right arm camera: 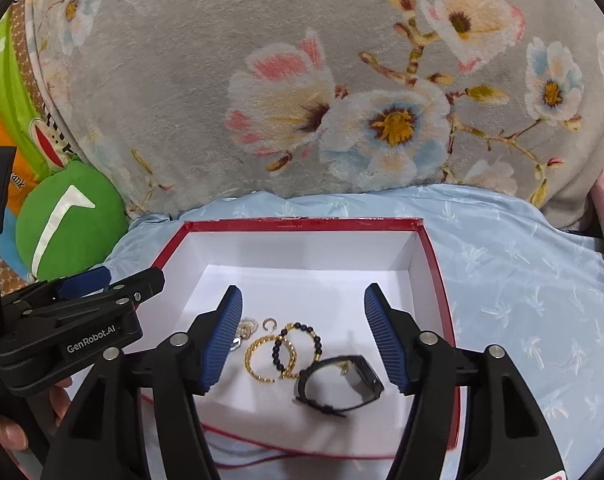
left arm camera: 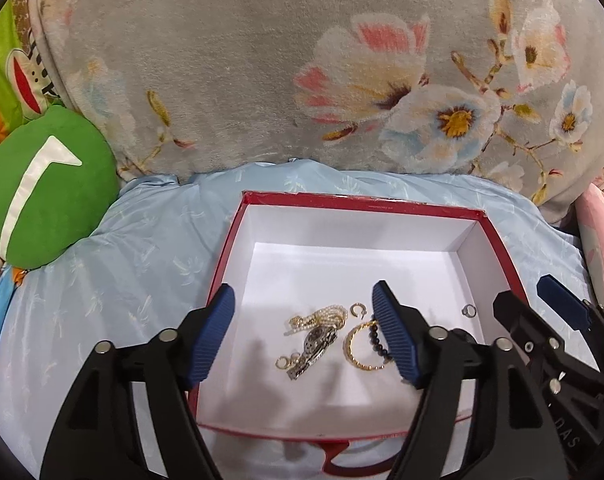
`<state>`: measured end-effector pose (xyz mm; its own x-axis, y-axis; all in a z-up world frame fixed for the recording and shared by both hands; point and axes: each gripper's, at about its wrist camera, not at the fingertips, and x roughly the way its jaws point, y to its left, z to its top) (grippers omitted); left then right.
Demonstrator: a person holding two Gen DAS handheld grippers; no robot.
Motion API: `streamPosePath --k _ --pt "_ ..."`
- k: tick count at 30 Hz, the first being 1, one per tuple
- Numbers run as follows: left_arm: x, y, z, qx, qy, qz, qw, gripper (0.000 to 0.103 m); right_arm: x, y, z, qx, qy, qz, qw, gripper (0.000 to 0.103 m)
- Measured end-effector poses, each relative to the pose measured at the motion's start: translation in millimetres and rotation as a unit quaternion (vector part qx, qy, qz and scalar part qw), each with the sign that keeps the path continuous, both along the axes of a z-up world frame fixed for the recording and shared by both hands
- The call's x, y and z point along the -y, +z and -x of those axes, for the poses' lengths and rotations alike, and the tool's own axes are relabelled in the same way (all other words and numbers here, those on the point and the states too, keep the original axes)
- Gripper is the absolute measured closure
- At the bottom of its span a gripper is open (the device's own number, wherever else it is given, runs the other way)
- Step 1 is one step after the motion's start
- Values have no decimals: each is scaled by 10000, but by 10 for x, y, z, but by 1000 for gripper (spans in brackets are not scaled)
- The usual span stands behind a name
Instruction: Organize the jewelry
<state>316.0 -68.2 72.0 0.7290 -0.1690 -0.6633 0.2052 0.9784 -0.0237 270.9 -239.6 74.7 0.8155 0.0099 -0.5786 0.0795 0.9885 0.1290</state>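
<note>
A red box [left arm camera: 362,202] with a white inside lies on the bed; it also shows in the right wrist view [right arm camera: 302,224]. Inside it lie a pearl strand [left arm camera: 322,318], a metal watch [left arm camera: 316,346], a gold bangle [left arm camera: 360,354], a dark bead bracelet [right arm camera: 302,340], a small ring [left arm camera: 468,311] and a black smartwatch [right arm camera: 342,384]. My left gripper [left arm camera: 304,334] is open and empty above the jewelry. My right gripper [right arm camera: 304,340] is open and empty over the bracelets.
The box rests on a light blue sheet [left arm camera: 121,280]. A grey floral blanket [left arm camera: 261,60] rises behind it. A green round cushion [left arm camera: 45,188] lies at the left. A pink cloth [left arm camera: 602,240] is at the right edge.
</note>
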Motion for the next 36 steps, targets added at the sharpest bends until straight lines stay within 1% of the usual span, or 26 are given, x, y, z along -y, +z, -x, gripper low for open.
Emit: streamPosePath --k 2,6,15,21,27,36 --pt "-10 16 97 47 40 -71 10000 24 -3 -3 97 -15 -46 -45 10000 32" --pt "-20 28 268 73 25 -205 9998 18 -12 -23 271 -55 -111 -92 9999 30" --pt "-113 -56 581 -190 -4 -108 9998 15 -89 -108 634 -241 -149 -34 9996 28" --pt "-146 -127 770 -381 -34 -107 9992 12 -111 -177 798 -467 -191 -159 9986 26" --pt "-214 -173 842 -523 100 -54 9986 11 -122 -169 865 -547 -241 -200 9980 21" --pt "-241 -207 852 -474 366 -246 9979 11 -197 -178 834 -609 -273 -18 9978 18"
